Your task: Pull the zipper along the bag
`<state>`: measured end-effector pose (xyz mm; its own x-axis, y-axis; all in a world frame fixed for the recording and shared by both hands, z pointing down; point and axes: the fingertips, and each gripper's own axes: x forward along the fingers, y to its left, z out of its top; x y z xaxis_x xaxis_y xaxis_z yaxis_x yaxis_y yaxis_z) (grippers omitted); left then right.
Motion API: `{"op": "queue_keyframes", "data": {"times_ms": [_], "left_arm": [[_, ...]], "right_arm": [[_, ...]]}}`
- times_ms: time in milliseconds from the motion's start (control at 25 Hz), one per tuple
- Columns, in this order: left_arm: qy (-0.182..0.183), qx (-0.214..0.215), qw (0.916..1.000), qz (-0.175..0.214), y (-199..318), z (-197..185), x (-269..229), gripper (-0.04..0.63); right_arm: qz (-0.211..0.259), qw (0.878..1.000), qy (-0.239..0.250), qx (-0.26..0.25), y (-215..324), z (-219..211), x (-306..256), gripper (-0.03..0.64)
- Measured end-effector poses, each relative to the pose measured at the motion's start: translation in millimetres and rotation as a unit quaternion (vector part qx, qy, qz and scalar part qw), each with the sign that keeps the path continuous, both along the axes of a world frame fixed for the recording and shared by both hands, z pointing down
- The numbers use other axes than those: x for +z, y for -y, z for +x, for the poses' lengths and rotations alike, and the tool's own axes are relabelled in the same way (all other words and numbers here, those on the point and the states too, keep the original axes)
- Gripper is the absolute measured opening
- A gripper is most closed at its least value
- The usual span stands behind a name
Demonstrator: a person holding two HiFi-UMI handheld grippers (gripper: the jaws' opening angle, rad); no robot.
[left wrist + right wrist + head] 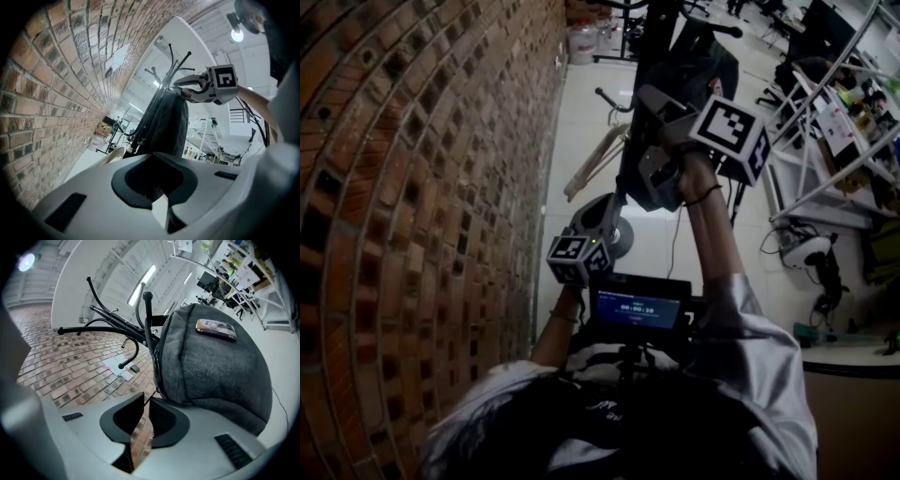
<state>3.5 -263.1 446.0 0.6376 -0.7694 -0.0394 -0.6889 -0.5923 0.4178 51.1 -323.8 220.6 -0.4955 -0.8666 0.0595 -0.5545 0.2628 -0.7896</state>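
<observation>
A grey backpack (215,366) hangs on a black coat rack (117,329) beside a brick wall. Its zipper (155,357) runs down the bag's left edge in the right gripper view. A thin dark zipper pull (149,400) leads from it into my right gripper (146,405), whose jaws are pinched on it with only a slit between them. From the left gripper view the bag (166,124) hangs dark and upright, with the right gripper (180,85) at its top. My left gripper (154,187) is lower down, shut on the bag's bottom fabric. In the head view the right gripper (661,112) is above the left gripper (605,214).
The brick wall (412,187) stands close on the left. A pale wooden frame (595,159) and a water jug (581,42) are on the white floor beyond the rack. White shelving and desks (825,141) fill the right. A small screen (637,307) sits at my chest.
</observation>
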Motion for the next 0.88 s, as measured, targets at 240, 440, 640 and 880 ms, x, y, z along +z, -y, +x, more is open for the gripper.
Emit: {"op": "queue_keyframes", "data": {"times_ms": [240, 440, 640, 880], "left_arm": [[-0.001, -0.006, 1.0, 0.004, 2, -8, 2, 0.008], [-0.004, -0.008, 0.9999, 0.006, 5, -6, -2, 0.008], [-0.001, -0.001, 1.0, 0.009, 5, 0, -2, 0.009], [0.0, 0.002, 1.0, 0.009, 4, 8, -2, 0.008]], "right_arm": [[-0.008, 1.0, 0.025, 0.004, 3, 7, 0, 0.044], [-0.015, 0.998, 0.067, -0.012, 8, 9, -4, 0.044], [-0.013, 0.998, 0.057, -0.016, 12, 14, -10, 0.044], [0.001, 1.0, 0.027, -0.003, 8, 36, -21, 0.048]]}}
